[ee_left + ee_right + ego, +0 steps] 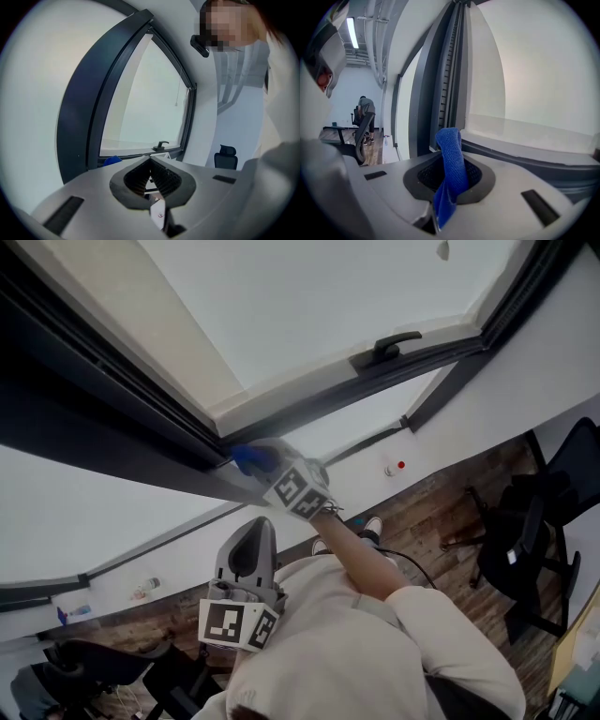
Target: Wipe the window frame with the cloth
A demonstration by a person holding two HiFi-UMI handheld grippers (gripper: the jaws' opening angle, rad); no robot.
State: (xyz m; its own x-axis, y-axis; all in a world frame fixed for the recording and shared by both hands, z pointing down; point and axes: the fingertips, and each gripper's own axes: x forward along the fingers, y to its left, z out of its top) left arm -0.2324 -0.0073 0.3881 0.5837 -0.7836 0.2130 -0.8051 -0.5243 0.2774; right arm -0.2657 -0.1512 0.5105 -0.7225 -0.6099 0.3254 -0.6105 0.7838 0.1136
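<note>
The blue cloth is pressed against the lower corner of the dark window frame. My right gripper is shut on it, arm stretched up to the frame. In the right gripper view the cloth stands folded between the jaws, its top close to the frame's grooved upright and sill. My left gripper hangs lower, near my chest, pointing up at the window, jaws closed together with nothing in them. From the left gripper view the cloth shows as a blue spot at the frame's bottom left corner.
A black window handle sits on the lower frame rail, to the right of the cloth. Below are a white wall, a wooden floor and black office chairs. A person stands far off by a chair.
</note>
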